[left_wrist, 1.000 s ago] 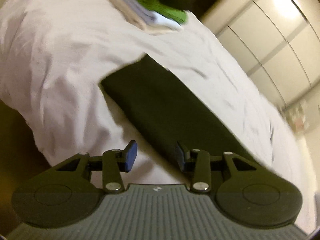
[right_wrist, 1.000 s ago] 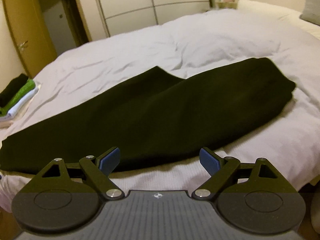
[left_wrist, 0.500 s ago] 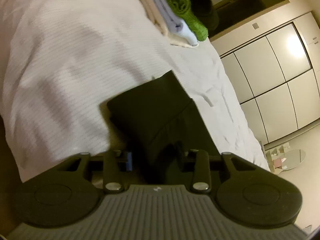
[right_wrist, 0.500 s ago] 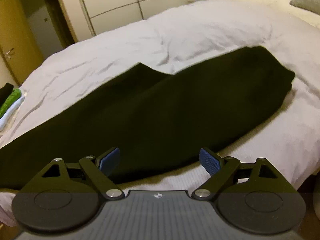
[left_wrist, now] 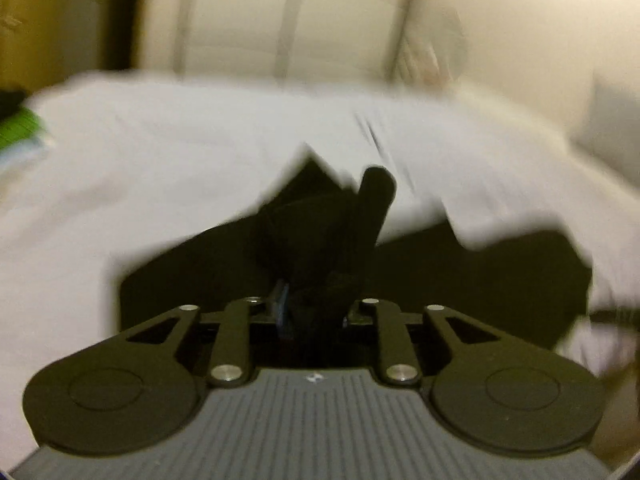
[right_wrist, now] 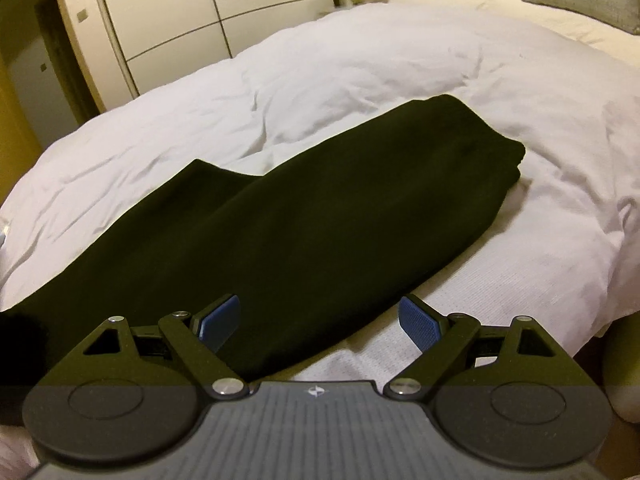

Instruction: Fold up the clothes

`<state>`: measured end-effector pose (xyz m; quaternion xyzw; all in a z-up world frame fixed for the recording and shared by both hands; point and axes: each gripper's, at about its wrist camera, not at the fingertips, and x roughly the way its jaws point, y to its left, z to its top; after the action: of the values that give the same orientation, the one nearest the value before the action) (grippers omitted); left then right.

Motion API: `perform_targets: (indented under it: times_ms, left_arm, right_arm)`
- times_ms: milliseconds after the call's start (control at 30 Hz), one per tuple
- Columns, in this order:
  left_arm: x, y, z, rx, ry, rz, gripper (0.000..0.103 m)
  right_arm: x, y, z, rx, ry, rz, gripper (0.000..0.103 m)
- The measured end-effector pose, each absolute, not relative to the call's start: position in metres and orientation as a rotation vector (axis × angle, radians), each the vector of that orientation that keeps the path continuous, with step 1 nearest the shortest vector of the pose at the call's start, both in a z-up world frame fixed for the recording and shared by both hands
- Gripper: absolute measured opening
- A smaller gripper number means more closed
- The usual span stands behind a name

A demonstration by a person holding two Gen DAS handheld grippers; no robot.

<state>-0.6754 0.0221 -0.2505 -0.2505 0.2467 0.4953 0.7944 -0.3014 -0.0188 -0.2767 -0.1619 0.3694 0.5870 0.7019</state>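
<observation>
Left gripper jaws, lately apart, now clamped on lifted black garment; right gripper jaws apart.

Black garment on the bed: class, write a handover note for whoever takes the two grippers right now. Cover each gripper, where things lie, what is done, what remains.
Left gripper: shut on a bunched end of the black garment, lifted off the white duvet; its jaws have just been opening slightly, cloth between them. View blurred.
Right gripper: open, empty, hovering over the garment's near edge.
Garment: lies long across the duvet, folded lengthwise.
Folded stack: at the bed's far left.
Done: one end picked up.
Left: carry that end over, finish folding, probably add to the stack.
</observation>
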Motion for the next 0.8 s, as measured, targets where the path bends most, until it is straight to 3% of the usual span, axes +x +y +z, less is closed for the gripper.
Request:
perform_targets:
  times_ms: [67,167,400,433,567,700,733,767,800]
  left_arm:
    - [-0.651,0.024,-0.272,-0.555,0.658,1.032,0.025]
    - [-0.658,0.013,-0.26,-0.526,0.673,0.971,0.033]
    - [-0.719,0.012,-0.232,-0.486,0.649,1.001,0.028]
    - [-0.721,0.011,-0.238,-0.495,0.662,1.001,0.028]
    - [-0.716,0.027,-0.271,-0.551,0.821,1.022,0.026]
    - [-0.733,0.032,-0.25,-0.56,0.749,0.962,0.026]
    - [-0.736,0.036,-0.247,-0.546,0.754,0.967,0.026]
    - [-0.738,0.042,-0.246,-0.538,0.766,0.973,0.026]
    - [-0.74,0.05,-0.246,-0.532,0.781,0.98,0.026]
  right_arm:
    - [-0.302,-0.018,-0.278,-0.368,0.83,1.308,0.089]
    - [-0.303,-0.021,-0.279,-0.365,0.835,1.317,0.089]
    - [-0.32,-0.02,-0.278,-0.214,0.912,1.478,0.082]
    - [-0.325,-0.017,-0.282,-0.21,0.933,1.501,0.076]
    - [-0.337,-0.001,-0.305,-0.274,1.05,1.449,0.034]
    - [-0.353,-0.005,-0.289,-0.245,1.023,1.486,0.035]
    - [-0.358,-0.005,-0.284,-0.224,1.025,1.516,0.045]
    - [-0.363,-0.001,-0.283,-0.196,1.058,1.553,0.062]
    - [-0.369,0.004,-0.284,-0.164,1.104,1.59,0.066]
